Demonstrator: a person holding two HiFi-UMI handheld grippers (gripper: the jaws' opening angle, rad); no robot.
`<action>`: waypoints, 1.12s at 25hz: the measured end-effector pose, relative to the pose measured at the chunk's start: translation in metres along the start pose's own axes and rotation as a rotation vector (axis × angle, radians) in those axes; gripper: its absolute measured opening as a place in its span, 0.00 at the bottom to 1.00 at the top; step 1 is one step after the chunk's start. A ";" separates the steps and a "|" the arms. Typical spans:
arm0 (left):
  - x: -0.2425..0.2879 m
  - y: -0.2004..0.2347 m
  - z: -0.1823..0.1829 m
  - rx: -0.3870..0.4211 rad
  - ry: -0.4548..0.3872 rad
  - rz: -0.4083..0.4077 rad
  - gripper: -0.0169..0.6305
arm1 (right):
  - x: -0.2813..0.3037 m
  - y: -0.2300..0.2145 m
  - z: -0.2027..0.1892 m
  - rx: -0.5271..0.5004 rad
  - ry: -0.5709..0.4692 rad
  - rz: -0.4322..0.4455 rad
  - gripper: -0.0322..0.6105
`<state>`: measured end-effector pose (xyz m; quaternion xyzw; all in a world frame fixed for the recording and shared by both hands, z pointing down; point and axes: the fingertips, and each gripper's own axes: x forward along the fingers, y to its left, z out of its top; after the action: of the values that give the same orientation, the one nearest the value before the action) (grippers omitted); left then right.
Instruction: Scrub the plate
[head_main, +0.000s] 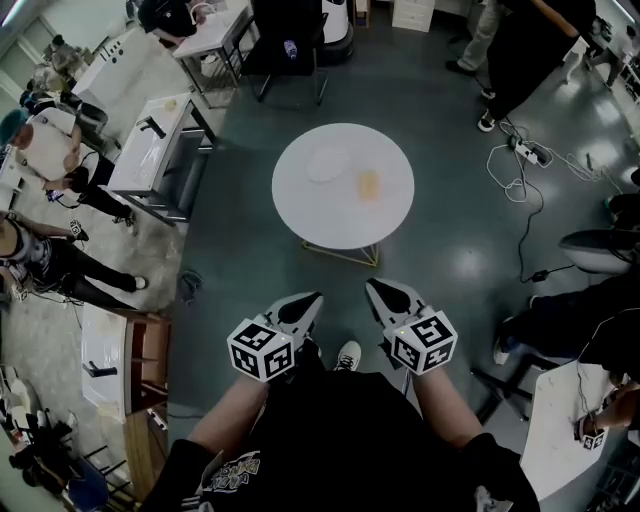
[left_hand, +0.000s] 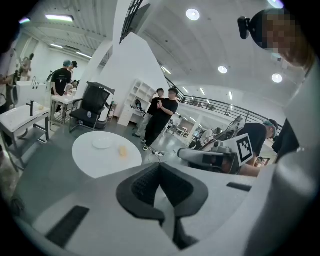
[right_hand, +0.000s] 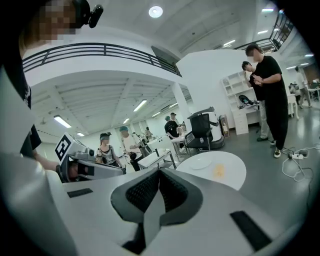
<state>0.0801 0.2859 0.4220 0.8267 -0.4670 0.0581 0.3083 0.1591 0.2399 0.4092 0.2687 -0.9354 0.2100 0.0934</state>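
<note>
Nearest the head camera is the person's black shirt (head_main: 340, 440), with both forearms reaching forward from it over the grey floor (head_main: 230, 250).

1. Left gripper (head_main: 314, 298): held low in front of the body and tilted slightly downward. Its marker cube (head_main: 262, 350) faces the camera. In the left gripper view the fingers (left_hand: 145, 186) are clenched tip to tip, with nothing between them.
2. Right gripper (head_main: 372, 286): held beside the left one, apart from it and at the same height. Its marker cube (head_main: 424, 342) faces up. In the right gripper view the fingers (right_hand: 144, 192) are likewise clenched together and empty.
3. One white shoe (head_main: 347, 355) shows between the two grippers.

Plate (head_main: 325, 163): white, lying flat on the round white table (head_main: 310, 215), left of the table's centre. A small yellow item (head_main: 369, 184) lies just beside it to the right, not touching it. The table stands well ahead of both grippers, and neither gripper is over it.

Surroundings: a black chair (head_main: 290, 45) stands beyond the table, a power strip (head_main: 530, 152) with cables lies on the floor at right, and people stand around the room's edges.
</note>
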 end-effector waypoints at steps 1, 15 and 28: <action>-0.001 0.000 0.000 0.001 0.000 0.003 0.03 | 0.000 0.000 0.000 0.003 -0.002 0.001 0.08; 0.003 0.024 0.012 0.014 0.009 0.024 0.04 | 0.010 -0.015 -0.001 0.038 -0.012 -0.019 0.08; 0.027 0.105 0.063 0.028 0.068 -0.065 0.04 | 0.081 -0.036 0.026 0.076 -0.015 -0.139 0.08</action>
<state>-0.0018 0.1911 0.4295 0.8433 -0.4282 0.0828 0.3140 0.1086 0.1633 0.4213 0.3382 -0.9065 0.2362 0.0904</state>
